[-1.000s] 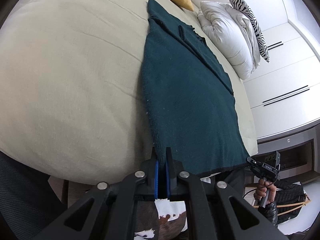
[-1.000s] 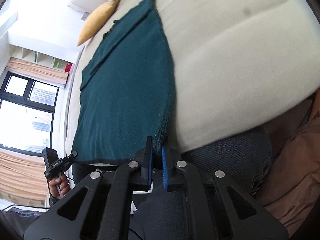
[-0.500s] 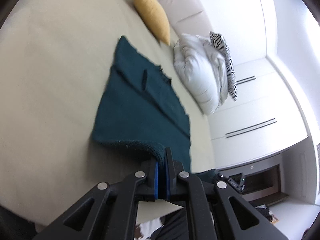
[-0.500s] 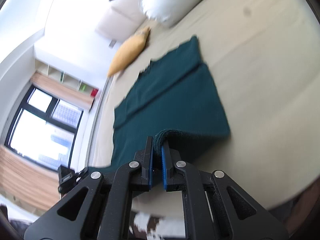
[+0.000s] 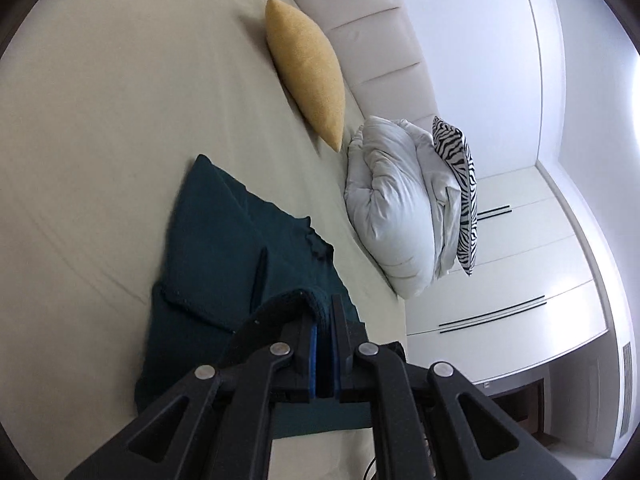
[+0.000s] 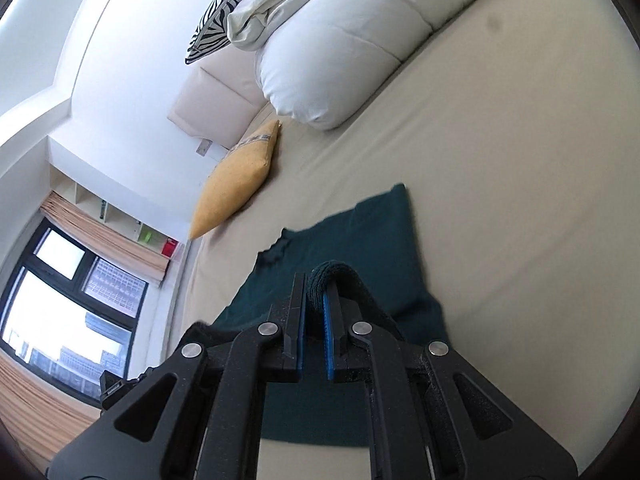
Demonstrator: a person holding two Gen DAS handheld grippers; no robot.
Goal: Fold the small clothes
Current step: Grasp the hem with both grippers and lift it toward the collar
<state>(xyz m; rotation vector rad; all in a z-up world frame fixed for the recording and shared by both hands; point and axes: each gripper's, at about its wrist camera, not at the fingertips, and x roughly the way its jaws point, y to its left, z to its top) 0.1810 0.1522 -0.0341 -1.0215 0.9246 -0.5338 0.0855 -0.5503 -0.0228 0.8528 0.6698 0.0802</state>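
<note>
Since a second ago both grippers have carried the hem of the one dark green garment (image 5: 224,248) from the bed's (image 5: 100,120) foot edge up over its body. The left gripper (image 5: 325,312) and right gripper (image 6: 316,292) each have jaws pinching a hem corner. Three cushions lie beyond: one yellow pillow (image 5: 308,64), one white duvet bundle (image 5: 392,204), one zebra cushion (image 5: 460,184).

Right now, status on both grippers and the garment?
Left gripper and right gripper both shut on the teal garment, hem lifted over its far half. Bed beyond it bare.
</note>
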